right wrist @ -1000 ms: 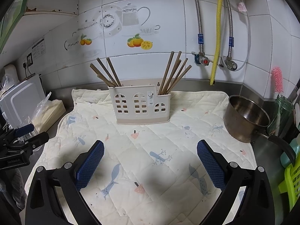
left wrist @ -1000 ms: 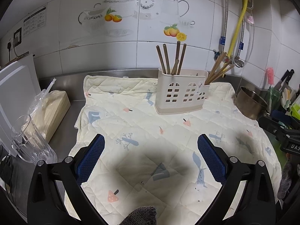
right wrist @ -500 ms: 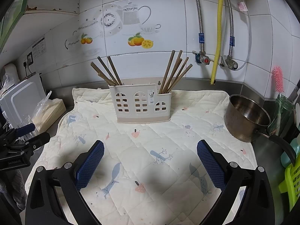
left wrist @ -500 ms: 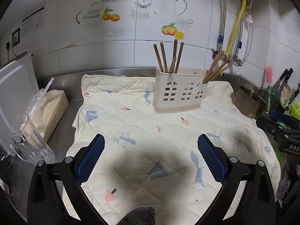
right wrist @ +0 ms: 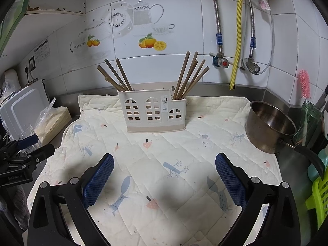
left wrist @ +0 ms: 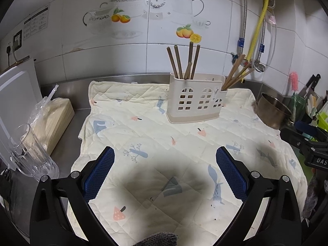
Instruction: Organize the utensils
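Left wrist view: the left gripper (left wrist: 165,160) hangs over the pale quilted cloth with small printed figures (left wrist: 155,135), its blue-padded jaws spread wide with nothing between them. Far across the cloth stands the cream plastic utensil holder with window-shaped cutouts (left wrist: 195,100), upright on the cloth. Its left compartment holds a bunch of dark brown wooden chopsticks (left wrist: 180,61) standing nearly upright; its lower right compartment holds a second bunch of lighter brown chopsticks (left wrist: 235,73) leaning out to the right. The middle section's contents cannot be made out. At the right edge of the cloth sits a steel saucepan (left wrist: 272,110); its inside is not visible from here. On the left, off the cloth, a clear ribbed glass tumbler (left wrist: 30,151) stands near a plastic-wrapped pale block (left wrist: 53,119). The right gripper's black frame (left wrist: 307,143) shows at the right edge.

Right wrist view: the right gripper (right wrist: 164,163) is likewise spread wide and holds nothing, over the same cloth (right wrist: 164,153). The holder (right wrist: 153,110) stands far centre, with one chopstick bunch (right wrist: 116,75) slanting left from the left compartment and the other (right wrist: 190,73) fanning right from the right one. The saucepan (right wrist: 268,125), right, looks empty. The left gripper's frame (right wrist: 20,155) shows at the left.
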### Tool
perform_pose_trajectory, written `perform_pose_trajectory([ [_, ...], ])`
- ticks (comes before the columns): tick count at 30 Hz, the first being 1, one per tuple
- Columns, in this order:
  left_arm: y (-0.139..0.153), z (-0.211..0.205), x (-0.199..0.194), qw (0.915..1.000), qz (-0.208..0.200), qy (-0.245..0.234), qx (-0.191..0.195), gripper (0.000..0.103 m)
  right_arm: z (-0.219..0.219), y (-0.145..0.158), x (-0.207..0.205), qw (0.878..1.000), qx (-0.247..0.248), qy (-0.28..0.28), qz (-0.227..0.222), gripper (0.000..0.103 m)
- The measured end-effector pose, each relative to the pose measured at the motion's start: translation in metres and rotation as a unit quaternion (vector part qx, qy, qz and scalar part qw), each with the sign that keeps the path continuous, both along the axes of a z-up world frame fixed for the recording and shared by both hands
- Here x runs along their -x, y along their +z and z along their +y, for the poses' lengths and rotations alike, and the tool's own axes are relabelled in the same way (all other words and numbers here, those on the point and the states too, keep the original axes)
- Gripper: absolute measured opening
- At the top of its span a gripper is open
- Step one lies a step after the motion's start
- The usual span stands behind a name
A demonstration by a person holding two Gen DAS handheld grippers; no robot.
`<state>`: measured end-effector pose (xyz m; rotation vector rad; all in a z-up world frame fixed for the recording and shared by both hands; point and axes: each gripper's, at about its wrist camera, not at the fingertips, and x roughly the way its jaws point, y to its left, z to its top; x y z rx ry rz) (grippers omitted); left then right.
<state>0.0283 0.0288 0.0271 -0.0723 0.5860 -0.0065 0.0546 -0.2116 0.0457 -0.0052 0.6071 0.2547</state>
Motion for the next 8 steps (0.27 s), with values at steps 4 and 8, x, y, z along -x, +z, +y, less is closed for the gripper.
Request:
perform_pose_trajectory([
  [4, -0.0004, 0.0001, -0.0001, 1.0, 0.002, 0.001, 0.0, 0.098, -0.0003, -0.0012, -0.0006, 1.0, -0.001, -0.001, 0.001, 0.096],
  [8, -0.0021, -0.0003, -0.0005, 1.0, 0.005, -0.004, 0.003, 0.098, -0.0008, -0.004, 0.0, 1.0, -0.001, 0.001, 0.004, 0.096],
])
